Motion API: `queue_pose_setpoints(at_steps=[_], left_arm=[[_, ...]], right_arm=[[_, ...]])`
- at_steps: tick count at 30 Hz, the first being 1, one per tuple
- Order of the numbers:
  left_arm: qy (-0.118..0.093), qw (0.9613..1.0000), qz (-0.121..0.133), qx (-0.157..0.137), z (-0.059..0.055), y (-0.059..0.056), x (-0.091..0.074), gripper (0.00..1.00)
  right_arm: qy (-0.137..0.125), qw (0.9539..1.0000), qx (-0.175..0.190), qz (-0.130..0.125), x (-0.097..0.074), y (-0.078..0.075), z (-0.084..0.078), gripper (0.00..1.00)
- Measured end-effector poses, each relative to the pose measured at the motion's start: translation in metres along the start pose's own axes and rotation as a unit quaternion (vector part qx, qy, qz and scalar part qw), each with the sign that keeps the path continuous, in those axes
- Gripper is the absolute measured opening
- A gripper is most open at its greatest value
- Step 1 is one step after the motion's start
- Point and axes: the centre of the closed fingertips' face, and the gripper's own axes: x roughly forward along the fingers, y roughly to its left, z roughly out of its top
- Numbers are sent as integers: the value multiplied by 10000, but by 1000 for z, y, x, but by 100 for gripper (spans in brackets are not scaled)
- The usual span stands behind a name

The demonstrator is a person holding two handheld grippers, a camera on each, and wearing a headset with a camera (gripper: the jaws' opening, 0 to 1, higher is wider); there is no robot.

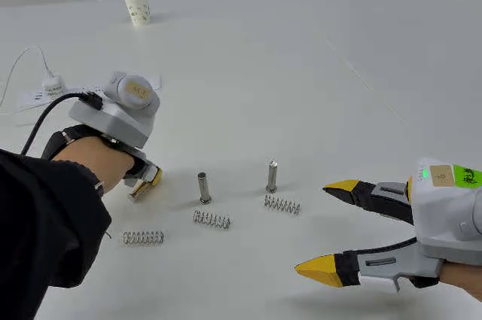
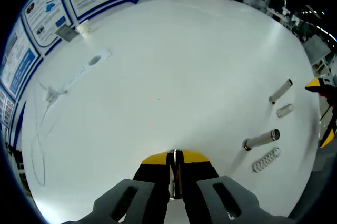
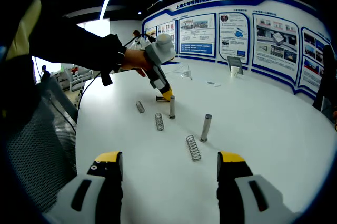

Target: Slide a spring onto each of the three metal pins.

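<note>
**One pin clamped, two standing, three springs lying loose**

My left hand-held gripper [image 1: 144,183] is pressed shut on the third pin [image 2: 175,179], low over the counter [image 1: 301,71]. In the head view the yellow tips hide most of that pin. My right hand-held gripper [image 1: 331,227] has its jaws spread wide, off to the right of the parts.

Between the two, the left upright pin [image 1: 203,187] and the right upright pin [image 1: 272,175] stand on the counter. The middle spring [image 1: 212,220] and the right spring [image 1: 282,204] lie just in front of them. The left spring [image 1: 143,237] lies near my sleeve [image 1: 45,222].

The tan label [image 1: 136,89] and the green sticker [image 1: 467,177] on the hand-held grippers carry marks too blurred to read. The wall posters [image 3: 231,26] sit under blue Chinese characters that I cannot make out. The paper cup [image 1: 137,7] has a faint green print.
</note>
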Motion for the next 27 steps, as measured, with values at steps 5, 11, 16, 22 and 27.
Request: queue_pose_setpoints(at_steps=[5,11,16,22,27], left_arm=[[-106,9997,-112,-212,-4,0,-3,5],[-253,9991,-177,-281,-5,-1,-12,5],[-345,9988,-199,-283,-7,-1,-23,5],[-483,9980,-218,-352,-10,0,-35,6],[-609,9969,-263,-415,-11,-2,-43,6]], right_arm=[[3,10000,11,-48,-3,-3,0,75],[11,10000,-18,-6,2,1,1,75],[3,10000,-59,18,2,2,3,75],[9,9999,-114,50,3,4,6,75],[1,9998,-173,80,3,6,11,75]])
